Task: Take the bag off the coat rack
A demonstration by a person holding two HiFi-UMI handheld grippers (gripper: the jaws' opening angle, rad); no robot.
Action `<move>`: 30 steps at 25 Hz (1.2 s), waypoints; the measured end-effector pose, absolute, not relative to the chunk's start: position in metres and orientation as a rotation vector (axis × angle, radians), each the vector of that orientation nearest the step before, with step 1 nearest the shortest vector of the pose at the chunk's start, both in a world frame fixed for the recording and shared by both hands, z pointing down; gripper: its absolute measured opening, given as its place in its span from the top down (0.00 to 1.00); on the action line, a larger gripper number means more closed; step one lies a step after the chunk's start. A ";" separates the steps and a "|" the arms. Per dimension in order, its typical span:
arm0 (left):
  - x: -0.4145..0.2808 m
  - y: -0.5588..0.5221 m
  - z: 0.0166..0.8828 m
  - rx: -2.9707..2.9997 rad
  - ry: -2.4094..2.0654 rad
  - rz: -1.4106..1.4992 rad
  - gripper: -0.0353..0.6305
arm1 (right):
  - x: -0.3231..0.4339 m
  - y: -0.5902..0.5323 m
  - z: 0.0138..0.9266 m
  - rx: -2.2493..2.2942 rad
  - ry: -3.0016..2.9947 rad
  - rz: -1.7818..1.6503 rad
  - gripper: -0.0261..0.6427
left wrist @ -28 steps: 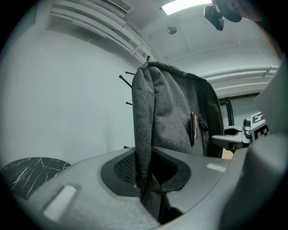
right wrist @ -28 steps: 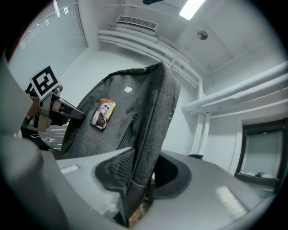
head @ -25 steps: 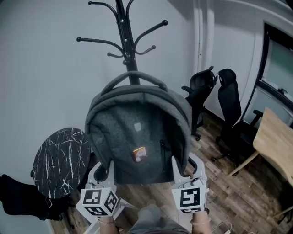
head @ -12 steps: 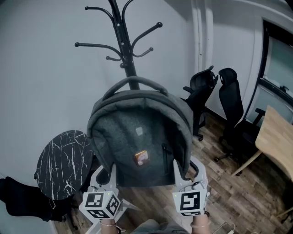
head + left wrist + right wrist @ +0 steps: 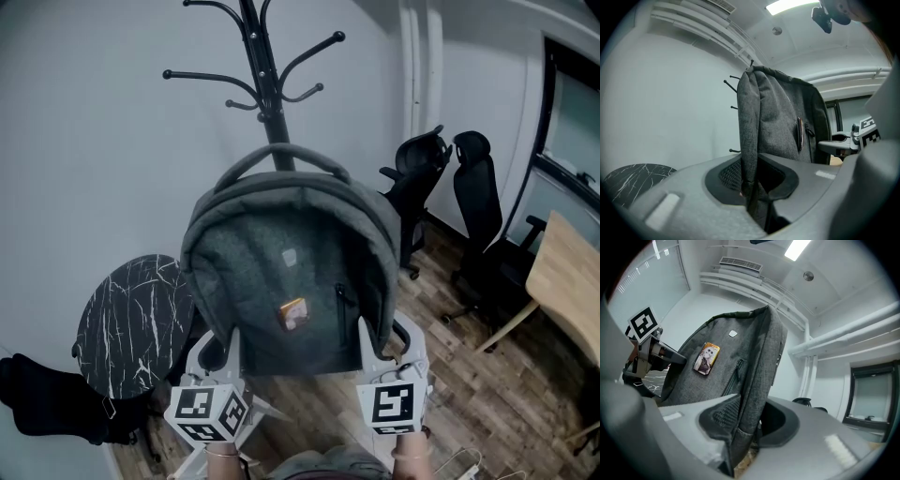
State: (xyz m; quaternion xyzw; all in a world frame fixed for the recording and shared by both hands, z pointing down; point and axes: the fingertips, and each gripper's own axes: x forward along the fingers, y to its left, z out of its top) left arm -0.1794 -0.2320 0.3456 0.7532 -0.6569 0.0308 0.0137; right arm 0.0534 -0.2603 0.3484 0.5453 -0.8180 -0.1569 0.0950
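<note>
Heathered grey bag [image 5: 281, 272] — black coat rack [image 5: 266, 94], black table [image 5: 131, 323] veined white

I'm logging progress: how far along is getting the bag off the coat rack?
Done: the left gripper and right gripper are clamped on the lower side edges of the grey backpack, and its top handle looks free of the coat rack hooks. In hand: the backpack held up in front of the rack's pole. Left: carrying it clear of the rack.
</note>
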 end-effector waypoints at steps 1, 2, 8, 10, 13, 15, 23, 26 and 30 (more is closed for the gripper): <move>-0.181 -0.230 0.345 2.345 -2.046 0.093 0.84 | 0.052 -0.259 0.347 1.615 -2.422 -0.468 0.79; -0.183 -0.227 0.345 2.344 -2.046 0.089 0.84 | 0.050 -0.256 0.347 1.613 -2.421 -0.471 0.79; -0.197 -0.198 0.352 2.359 -2.043 0.060 0.84 | 0.036 -0.226 0.350 1.619 -2.416 -0.501 0.79; -0.207 -0.179 0.358 2.371 -2.038 0.049 0.84 | 0.026 -0.207 0.355 1.628 -2.412 -0.515 0.79; -0.207 -0.173 0.354 2.374 -2.030 0.045 0.84 | 0.025 -0.200 0.350 1.628 -2.404 -0.514 0.79; -0.207 -0.170 0.351 2.370 -2.026 0.047 0.84 | 0.025 -0.198 0.347 1.625 -2.401 -0.509 0.79; -0.212 -0.144 0.349 2.368 -2.006 0.046 0.85 | 0.021 -0.168 0.343 1.625 -2.382 -0.503 0.79; -0.210 -0.137 0.345 2.370 -2.001 0.051 0.85 | 0.022 -0.161 0.339 1.627 -2.378 -0.495 0.79; -0.209 -0.124 0.345 2.373 -1.993 0.050 0.85 | 0.023 -0.148 0.338 1.635 -2.374 -0.490 0.79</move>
